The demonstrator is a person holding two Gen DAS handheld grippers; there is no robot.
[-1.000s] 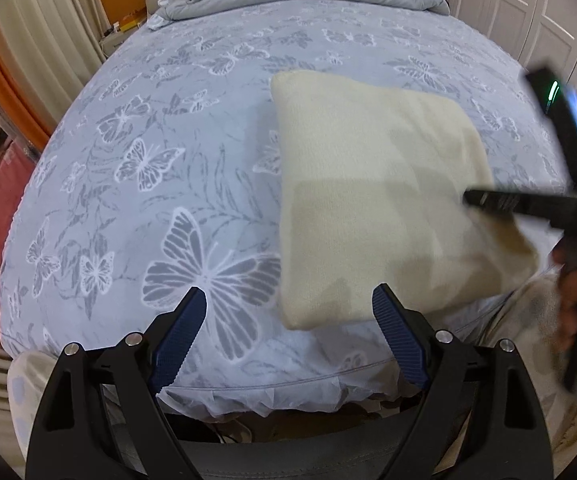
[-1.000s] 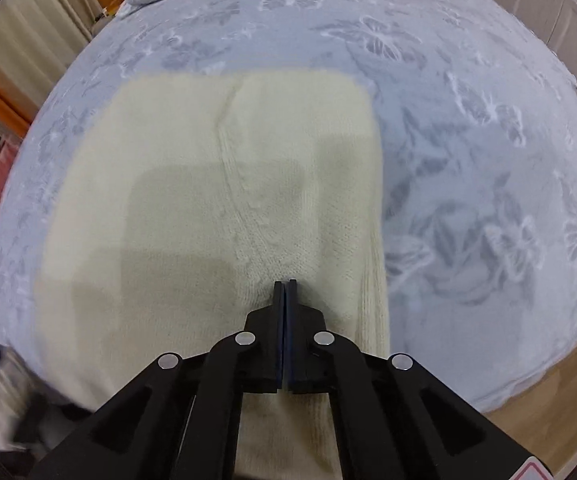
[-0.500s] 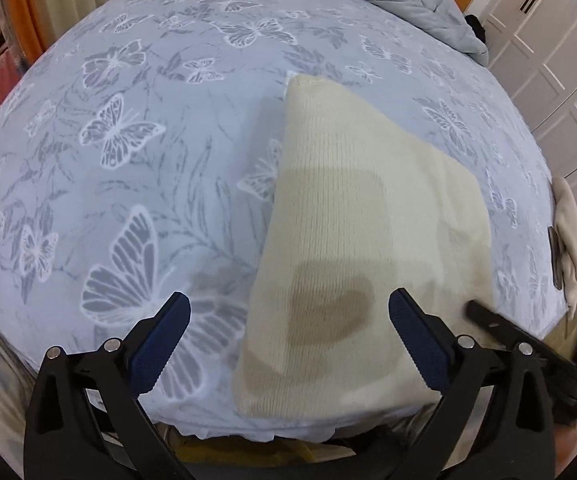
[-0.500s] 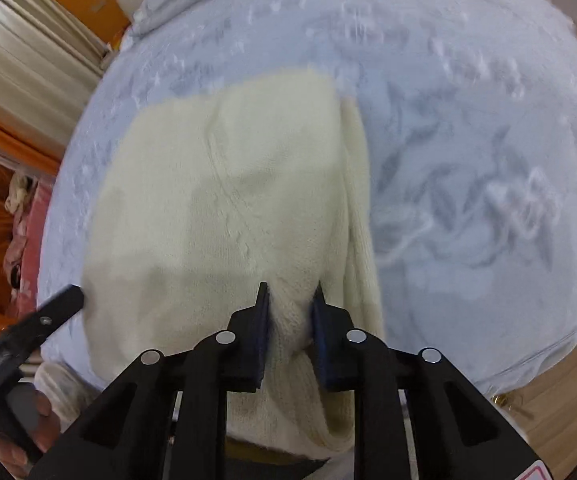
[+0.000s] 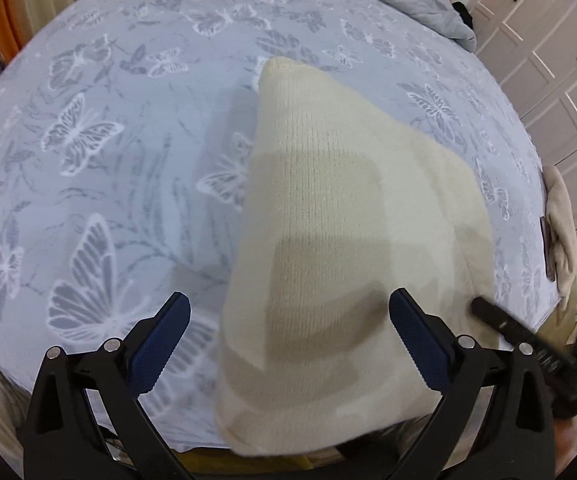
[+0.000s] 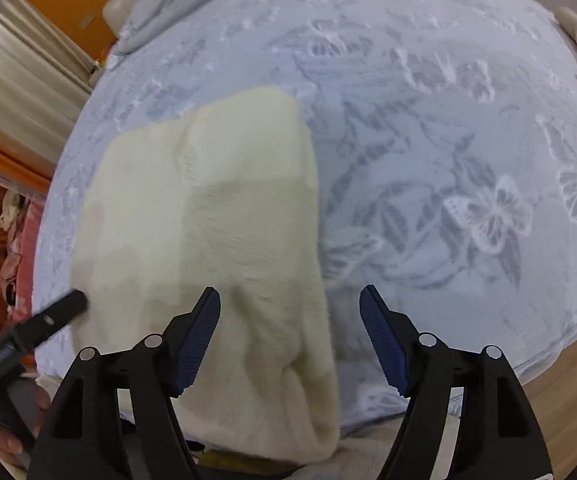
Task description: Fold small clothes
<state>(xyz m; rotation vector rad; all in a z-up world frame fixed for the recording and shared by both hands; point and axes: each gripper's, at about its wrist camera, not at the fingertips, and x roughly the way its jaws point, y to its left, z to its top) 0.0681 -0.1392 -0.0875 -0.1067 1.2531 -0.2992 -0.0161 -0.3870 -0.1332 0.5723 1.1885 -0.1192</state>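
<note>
While both tools hang spread and holding nothing, a cream ribbed-knit garment (image 5: 328, 240), folded into a soft rectangle, lies at the near edge of the bed (image 5: 108, 160), on its butterfly-patterned grey sheet; left tool (image 5: 288, 332), right tool (image 6: 290, 336).

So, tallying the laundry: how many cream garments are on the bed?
2: the folded cream knit at the near edge, and a beige garment at the bed's far right edge. Others may be out of view.
</note>
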